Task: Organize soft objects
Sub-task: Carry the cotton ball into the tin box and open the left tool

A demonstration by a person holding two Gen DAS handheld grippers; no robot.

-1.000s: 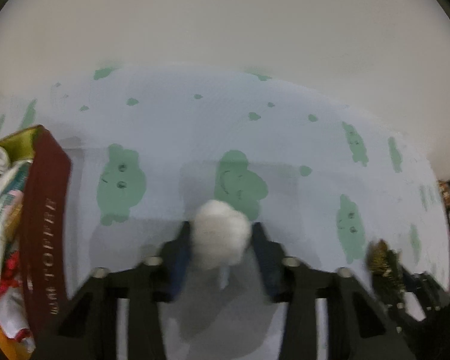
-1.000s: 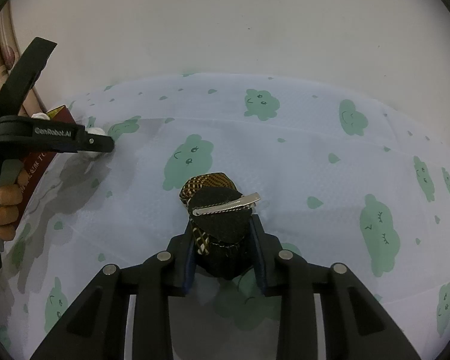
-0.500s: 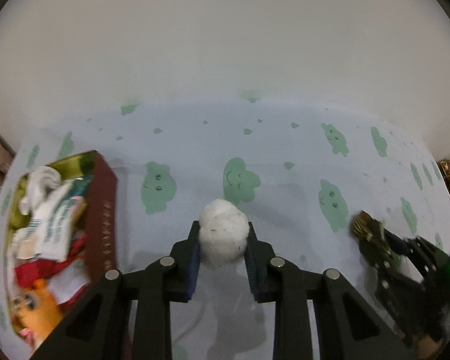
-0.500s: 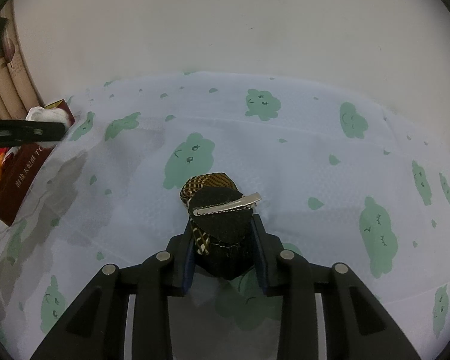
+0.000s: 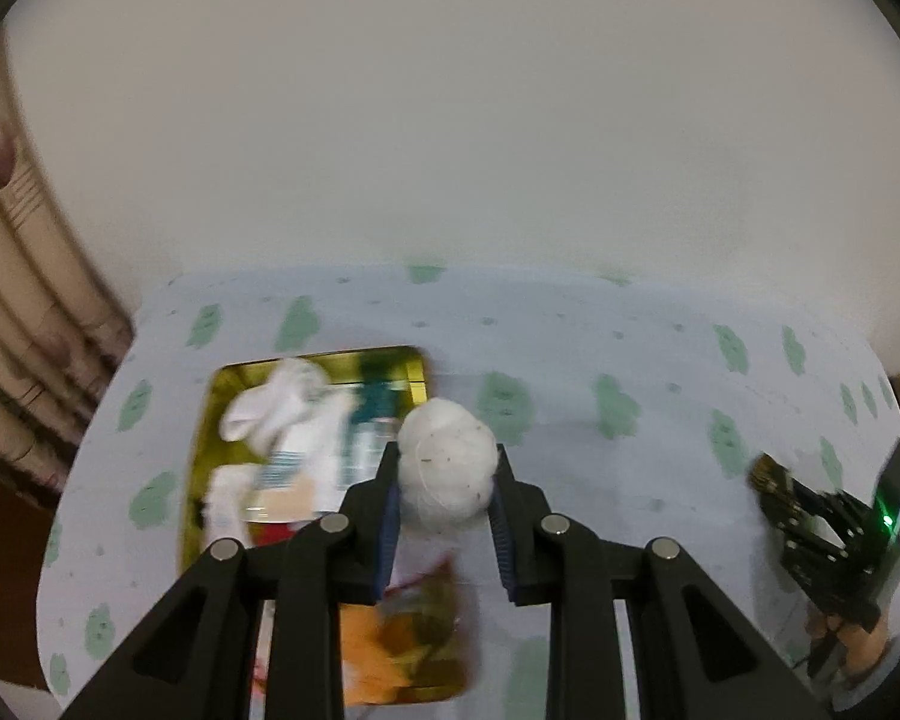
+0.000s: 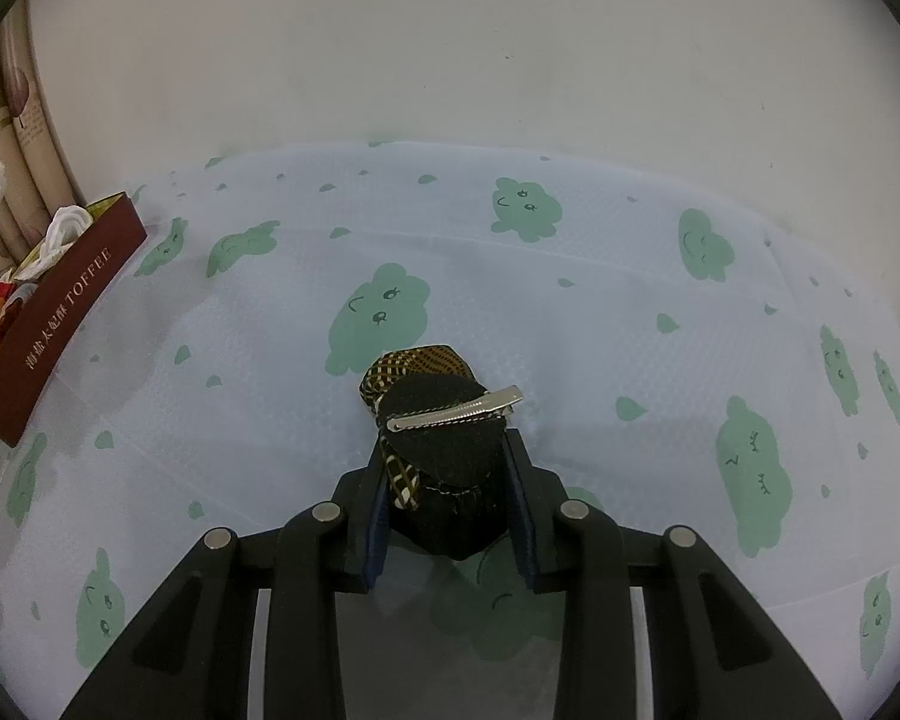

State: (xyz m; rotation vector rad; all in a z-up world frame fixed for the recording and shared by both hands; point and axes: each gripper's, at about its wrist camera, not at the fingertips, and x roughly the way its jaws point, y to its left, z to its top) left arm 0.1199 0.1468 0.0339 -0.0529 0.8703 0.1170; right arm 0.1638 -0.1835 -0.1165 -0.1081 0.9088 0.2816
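A: Left gripper (image 5: pixel 447 495) clamped on the pompom (image 5: pixel 447 459), a white fluffy ball, lifted over the tin (image 5: pixel 195 450). Ball sits over the tin's right wall, roughly 3 o'clock of the opening.

B: So the step is the drop. How to do it clean?

A: My read: slide toward 9 o'clock until the ball clears the wall, lower, then open. Release here and it may catch the rim and roll onto the cloth (image 5: pixel 570 348).

B: Room inside?

A: Tight. White sock (image 5: pixel 282 402) at the far end, packets mid-tin, orange toy (image 5: pixel 396 660) at the near end. Blurred, so no more detail. Best gap looks mid-tin.

B: Right side?

A: Right gripper (image 6: pixel 450 495) gripping the bow (image 6: pixel 444 420), a dark hair clip with metal clasp, low over the cloth. Tin (image 6: pixel 60 312) lies at its 10 o'clock, well apart.

B: Obstacles?

A: Nothing between. The right gripper (image 5: pixel 810 516) stands at 4 o'clock of the left, well apart.
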